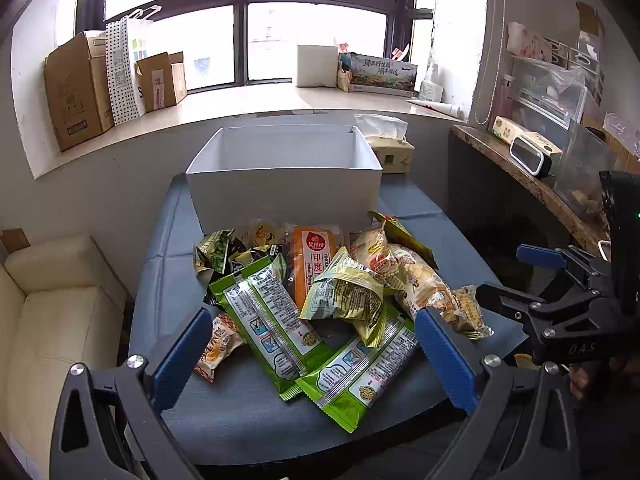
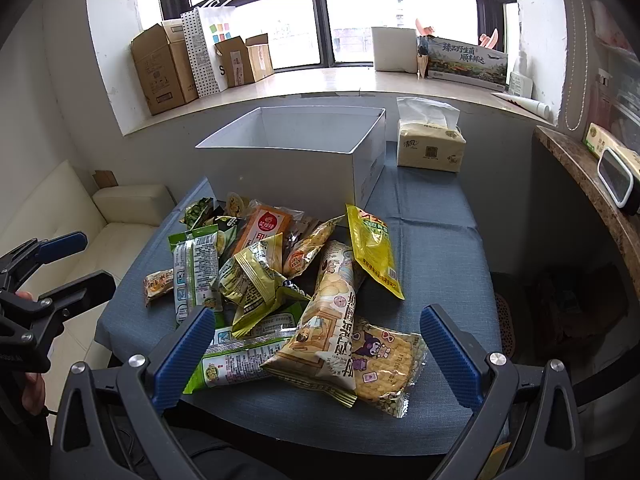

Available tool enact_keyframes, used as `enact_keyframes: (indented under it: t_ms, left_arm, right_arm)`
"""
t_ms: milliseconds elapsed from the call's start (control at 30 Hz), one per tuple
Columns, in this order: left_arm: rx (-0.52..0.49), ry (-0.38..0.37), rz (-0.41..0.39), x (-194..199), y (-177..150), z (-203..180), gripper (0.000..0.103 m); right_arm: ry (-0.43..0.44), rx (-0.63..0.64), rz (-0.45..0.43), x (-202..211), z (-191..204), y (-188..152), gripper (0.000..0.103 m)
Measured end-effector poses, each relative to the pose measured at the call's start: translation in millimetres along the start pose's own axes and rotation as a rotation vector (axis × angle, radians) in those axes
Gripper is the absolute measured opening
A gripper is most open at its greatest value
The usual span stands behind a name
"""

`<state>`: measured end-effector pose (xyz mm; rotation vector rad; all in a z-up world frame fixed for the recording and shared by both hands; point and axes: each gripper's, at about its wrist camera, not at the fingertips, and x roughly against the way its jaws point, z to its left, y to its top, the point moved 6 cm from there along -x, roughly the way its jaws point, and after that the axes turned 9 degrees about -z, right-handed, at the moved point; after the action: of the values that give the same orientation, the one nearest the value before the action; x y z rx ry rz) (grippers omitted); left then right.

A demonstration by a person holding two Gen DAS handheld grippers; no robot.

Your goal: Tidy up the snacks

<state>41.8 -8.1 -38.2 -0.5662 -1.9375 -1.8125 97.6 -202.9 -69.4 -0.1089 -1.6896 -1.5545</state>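
Snack pile (image 2: 280, 280): mixed packets heaped on the blue-covered desk (image 2: 432, 248), touching the front of an open white box (image 2: 296, 152), seemingly empty though its floor is hidden. Tissue pack (image 2: 431, 146) just right of the box. Left gripper (image 1: 314, 354) and right gripper (image 2: 314, 354): jaws spread wide, holding nothing, above the pile's near edge.

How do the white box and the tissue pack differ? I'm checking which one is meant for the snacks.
The white box is plain, stiff-walled and open on top, with nothing showing inside; the tissue pack is a soft tan printed wrapper with a white tissue sticking out of its top. The box is clearly larger and stands right behind the snack pile; the tissue pack sits off to the box's right, away from the snacks. Both rest on the blue cloth.
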Motion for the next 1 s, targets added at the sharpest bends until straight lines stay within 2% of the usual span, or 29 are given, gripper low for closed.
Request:
enact_keyframes:
  t_ms: [1000]
  left_arm:
    - [0.0,0.0,0.002,-1.5,-1.2,0.0,0.103]
  right_arm:
    - [0.02,-0.019,-0.016,-2.0,3.3,-0.9,0.103]
